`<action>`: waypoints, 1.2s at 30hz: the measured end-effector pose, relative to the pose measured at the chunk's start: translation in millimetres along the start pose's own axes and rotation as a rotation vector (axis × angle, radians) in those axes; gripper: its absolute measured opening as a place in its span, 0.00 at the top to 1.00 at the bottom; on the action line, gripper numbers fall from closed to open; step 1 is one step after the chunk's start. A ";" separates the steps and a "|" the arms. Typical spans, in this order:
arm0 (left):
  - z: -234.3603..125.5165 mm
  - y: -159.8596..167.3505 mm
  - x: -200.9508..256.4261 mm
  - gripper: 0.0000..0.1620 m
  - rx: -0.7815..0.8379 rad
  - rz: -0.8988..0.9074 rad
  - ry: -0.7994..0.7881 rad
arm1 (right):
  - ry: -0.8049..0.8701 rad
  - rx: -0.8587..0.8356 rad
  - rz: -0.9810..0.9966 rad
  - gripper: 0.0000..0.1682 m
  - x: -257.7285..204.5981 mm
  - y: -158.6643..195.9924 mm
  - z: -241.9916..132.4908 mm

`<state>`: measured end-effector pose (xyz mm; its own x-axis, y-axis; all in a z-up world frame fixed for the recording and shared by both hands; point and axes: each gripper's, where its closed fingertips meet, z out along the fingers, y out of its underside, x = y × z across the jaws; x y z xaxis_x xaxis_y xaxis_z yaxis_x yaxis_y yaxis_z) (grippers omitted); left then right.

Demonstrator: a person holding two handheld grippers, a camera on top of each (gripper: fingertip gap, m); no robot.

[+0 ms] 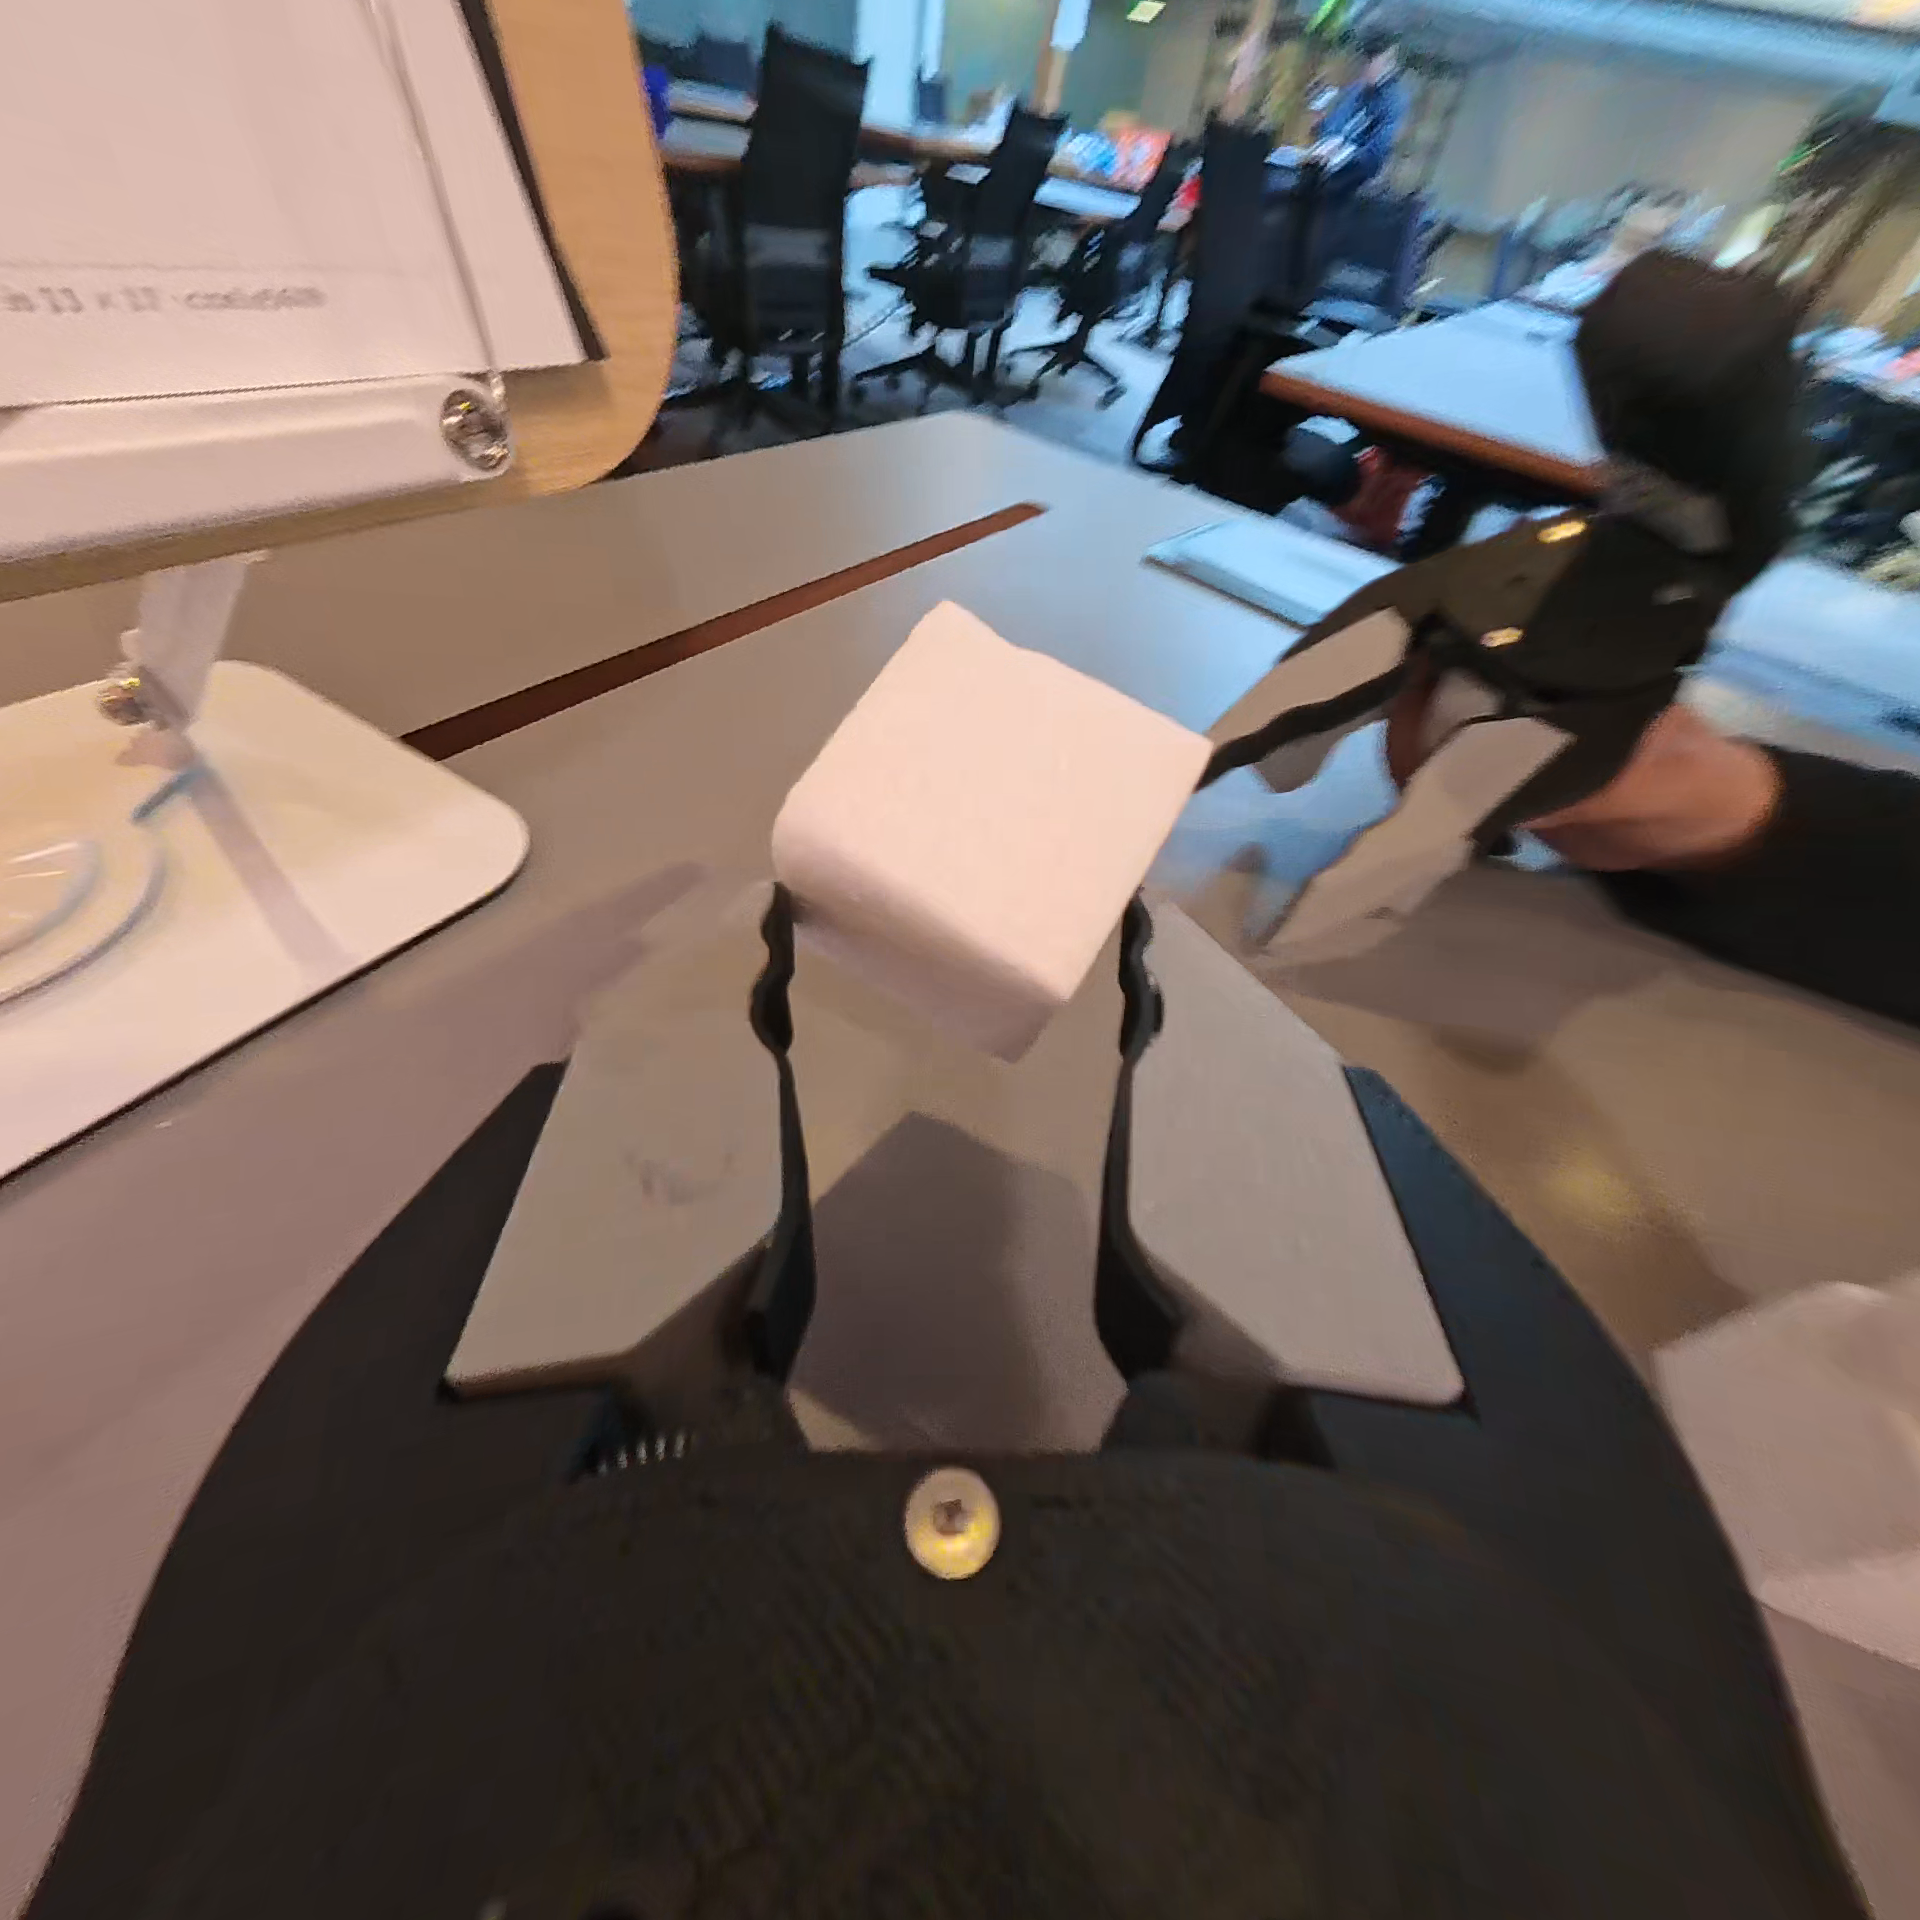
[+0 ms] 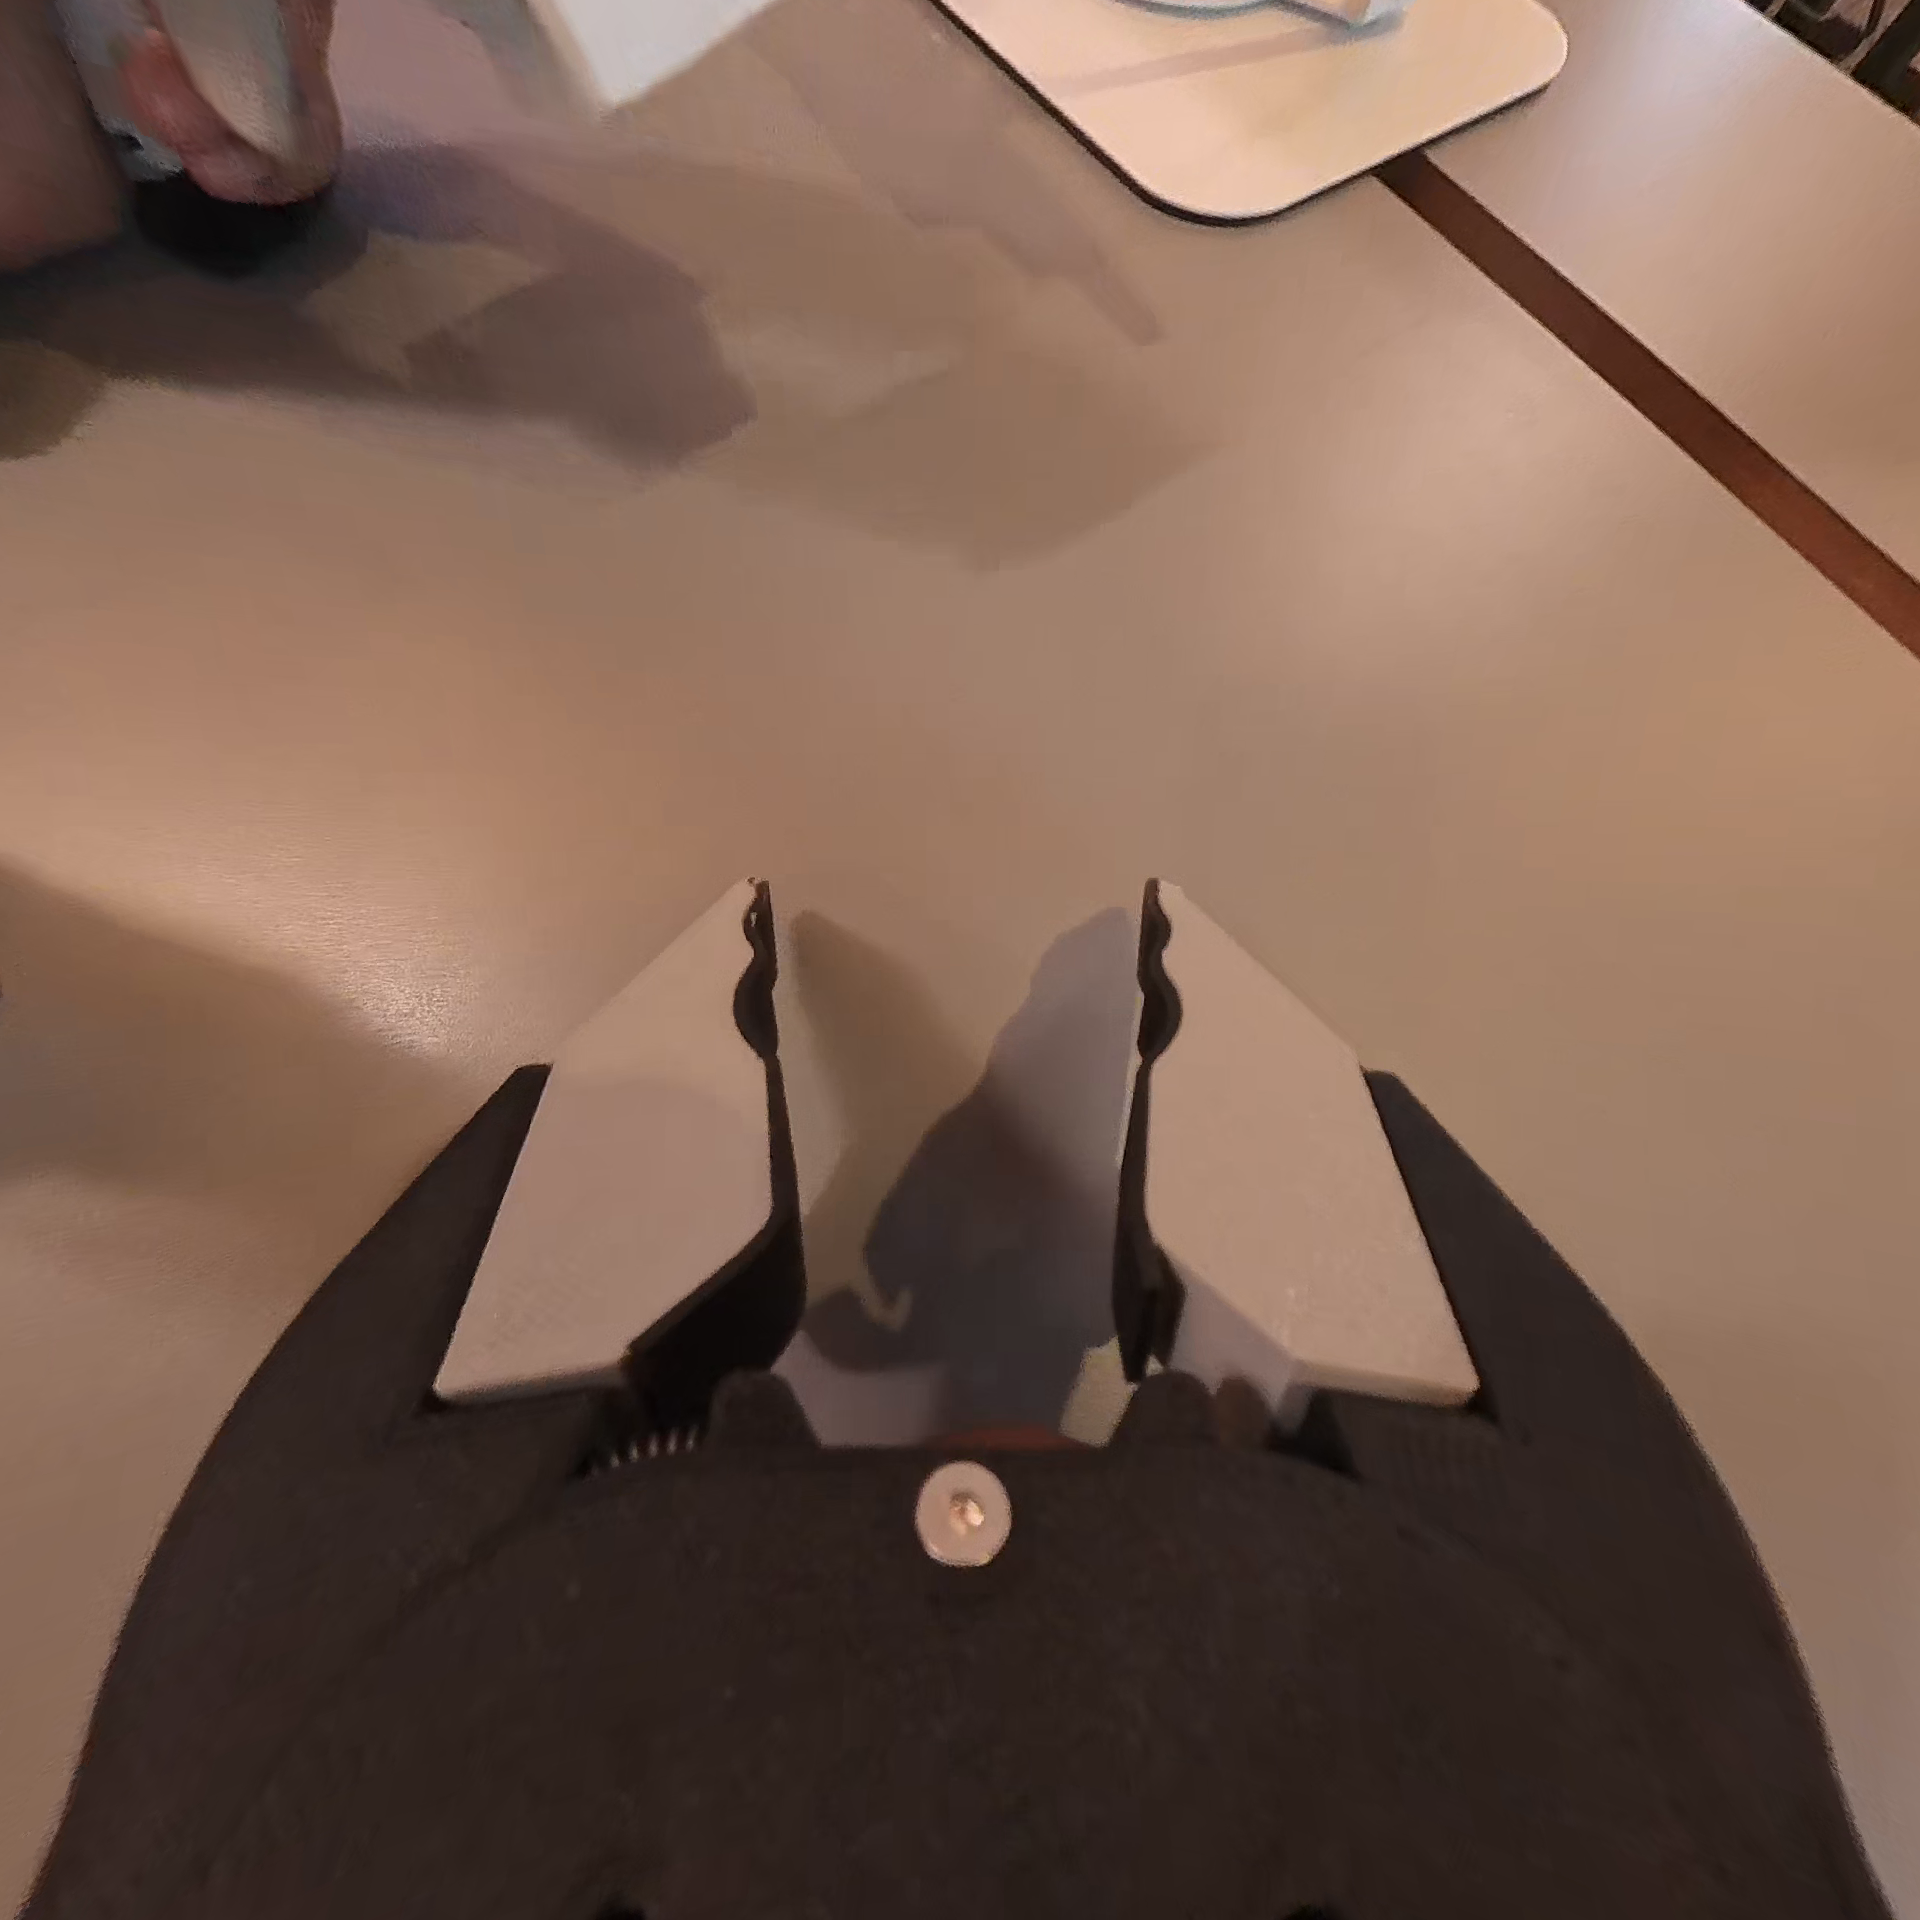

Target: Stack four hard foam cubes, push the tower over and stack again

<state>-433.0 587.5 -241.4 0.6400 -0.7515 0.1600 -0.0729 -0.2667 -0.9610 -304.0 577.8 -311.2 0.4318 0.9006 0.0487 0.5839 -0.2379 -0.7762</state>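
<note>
In the left wrist view my left gripper [image 1: 956, 909] is shut on a white foam cube [image 1: 987, 821]. It grips the cube's near lower part with the fingertips and holds it tilted above the grey table [image 1: 623, 582]. My right gripper [image 1: 1247, 847] shows at the right in a hand, with its jaws apart and empty. In the right wrist view my right gripper [image 2: 956, 894] is open and empty over bare table [image 2: 935, 623]. A blurred white block-like shape [image 1: 1797, 1455] lies at the lower right. A white block corner [image 2: 665, 42] is cut off by the top edge.
A sign stand with a white rounded base [image 1: 260, 852] stands at the left; the base also shows in the right wrist view [image 2: 1299, 83]. A dark seam [image 1: 727, 623] crosses the table. A hand [image 2: 208, 114] is at the top left. Chairs and tables stand behind.
</note>
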 end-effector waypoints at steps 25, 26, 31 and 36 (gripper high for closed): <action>-96.4 -41.9 211.5 0.62 -0.490 0.363 0.501 | -0.003 -0.021 -0.019 0.59 -2.5 2.5 1.3; -96.2 -37.2 213.2 0.62 -0.513 0.371 0.508 | -0.004 -0.022 -0.019 0.59 -2.5 2.6 1.4; -93.7 -29.5 218.3 0.62 -0.559 0.405 0.532 | -0.009 -0.027 -0.017 0.59 -3.0 3.3 1.8; -91.8 -24.2 216.4 0.62 -0.602 0.413 0.550 | -0.010 -0.027 -0.017 0.59 -3.1 3.4 1.6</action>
<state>-362.9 375.9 -162.8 0.0312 -0.9975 0.0628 -0.7007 -0.0666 -0.7103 -304.5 574.7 -315.0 0.4152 0.9080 0.0556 0.6096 -0.2323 -0.7579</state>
